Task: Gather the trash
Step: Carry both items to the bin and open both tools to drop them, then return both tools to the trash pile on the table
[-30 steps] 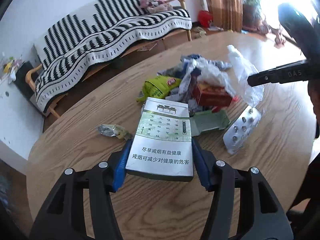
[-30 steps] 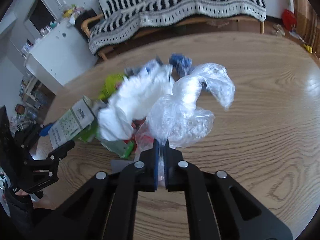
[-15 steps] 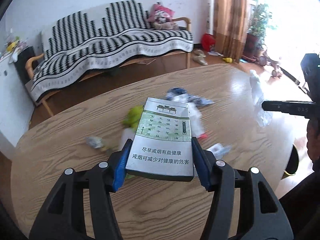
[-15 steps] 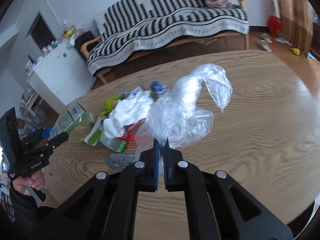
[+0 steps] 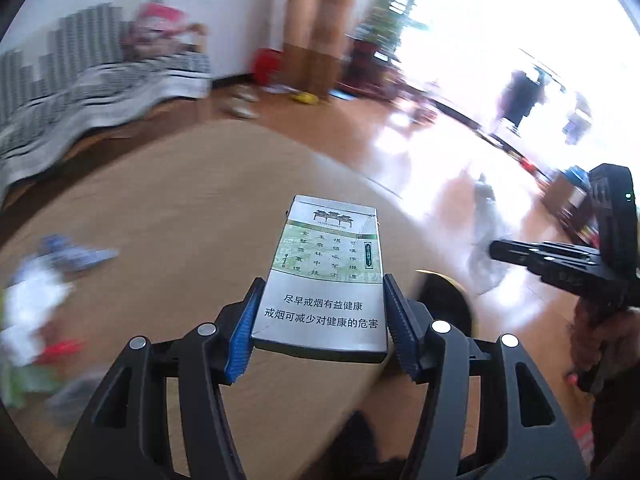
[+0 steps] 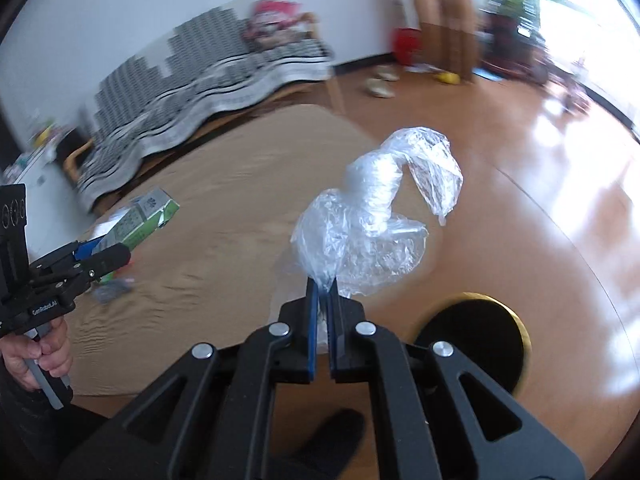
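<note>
My left gripper (image 5: 320, 320) is shut on a silver and green cigarette pack (image 5: 326, 276), held flat above the wooden table's right edge. It also shows in the right wrist view (image 6: 102, 258) with the pack (image 6: 140, 220). My right gripper (image 6: 322, 300) is shut on a crumpled clear plastic bag (image 6: 376, 220), held in the air past the table edge. The right gripper also shows in the left wrist view (image 5: 500, 250). A black bin with a gold rim (image 6: 476, 340) stands on the floor below the right gripper; part of it shows in the left wrist view (image 5: 448, 296).
The pile of leftover trash (image 5: 36, 300) lies blurred at the left of the round wooden table (image 5: 180, 208). A striped sofa (image 6: 192, 80) stands behind. The shiny wood floor (image 6: 560, 168) spreads to the right toward bright windows.
Both grippers have swung right, away from the trash pile and toward the table's edge, each still holding its item. The bin on the floor has come into view.
</note>
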### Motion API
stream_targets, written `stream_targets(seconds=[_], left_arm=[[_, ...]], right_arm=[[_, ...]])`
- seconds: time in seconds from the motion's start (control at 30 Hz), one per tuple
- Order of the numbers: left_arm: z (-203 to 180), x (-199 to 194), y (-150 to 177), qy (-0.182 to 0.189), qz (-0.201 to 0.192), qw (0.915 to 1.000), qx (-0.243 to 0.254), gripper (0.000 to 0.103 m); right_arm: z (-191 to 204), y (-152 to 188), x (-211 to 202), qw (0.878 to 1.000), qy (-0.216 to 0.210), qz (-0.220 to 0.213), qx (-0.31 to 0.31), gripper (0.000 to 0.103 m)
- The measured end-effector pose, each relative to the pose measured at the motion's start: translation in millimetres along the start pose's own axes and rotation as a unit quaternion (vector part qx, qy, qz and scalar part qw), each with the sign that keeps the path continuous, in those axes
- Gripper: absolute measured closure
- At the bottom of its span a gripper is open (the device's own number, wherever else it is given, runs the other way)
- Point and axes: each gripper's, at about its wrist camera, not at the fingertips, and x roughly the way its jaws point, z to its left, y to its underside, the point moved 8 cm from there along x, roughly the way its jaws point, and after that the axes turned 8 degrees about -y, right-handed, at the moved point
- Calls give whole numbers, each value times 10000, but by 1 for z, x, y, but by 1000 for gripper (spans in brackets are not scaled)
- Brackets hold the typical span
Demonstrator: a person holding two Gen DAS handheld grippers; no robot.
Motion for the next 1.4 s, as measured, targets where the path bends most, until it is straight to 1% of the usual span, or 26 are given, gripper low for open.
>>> stream_targets(seconds=[0.03, 0.07, 0.1, 0.27, 0.33, 0.4, 0.5, 0.57, 0.67, 0.8, 0.87, 0.9, 0.93, 1.07, 1.13, 1.23, 1.3, 1.4], left_arm=[[-18, 9, 0, 110, 63, 9999, 78, 46], [-45, 25, -1, 254, 189, 9993, 211, 46], [-68, 38, 0, 381, 302, 9983, 327, 46], [-154, 95, 6, 735, 713, 9913, 831, 46], [-181, 118, 15, 762, 843, 9873, 1108, 46], [-196, 136, 24, 732, 939, 9848, 1263, 46], [-210, 166, 35, 717, 1155, 9824, 1283, 46], [-214, 180, 44, 691, 1276, 9801, 1354, 46], [-221, 191, 50, 579, 1334, 9768, 1574, 46], [-225, 198, 50, 576, 1347, 9766, 1575, 46], [-224, 200, 48, 546, 1312, 9774, 1566, 41], [-223, 199, 48, 545, 1283, 9778, 1565, 35], [-222, 197, 47, 543, 1251, 9783, 1559, 33], [-214, 187, 46, 623, 1231, 9803, 1416, 32], [-209, 182, 43, 614, 1186, 9819, 1343, 29], [-195, 173, 37, 548, 1136, 9844, 1228, 28], [-184, 162, 31, 545, 1085, 9869, 1063, 28], [-162, 142, 19, 469, 927, 9910, 849, 23]], right_arm=[[-19, 6, -7, 9999, 91, 10, 114, 98], [-42, 14, -15, 9995, 215, 28, 234, 98], [-56, 20, -20, 9992, 287, 37, 290, 98], [-131, 54, -35, 9959, 550, 144, 704, 98], [-150, 67, -34, 9948, 572, 210, 822, 98], [-166, 78, -31, 9936, 576, 283, 933, 98], [-181, 90, -23, 9923, 555, 369, 1043, 98], [-182, 91, -16, 9918, 537, 410, 1088, 98], [-190, 94, -9, 9911, 537, 453, 1129, 98], [-194, 96, -2, 9903, 529, 472, 1195, 98], [-194, 97, 1, 9897, 526, 483, 1241, 98], [-193, 96, 3, 9895, 524, 491, 1252, 98], [-194, 96, 5, 9894, 526, 502, 1259, 98], [-194, 98, 14, 9886, 539, 582, 1279, 98], [-192, 99, 21, 9881, 521, 655, 1291, 98], [-191, 101, 33, 9874, 515, 764, 1284, 98], [-189, 102, 41, 9868, 523, 838, 1285, 98], [-187, 100, 55, 9847, 551, 977, 1331, 98]])
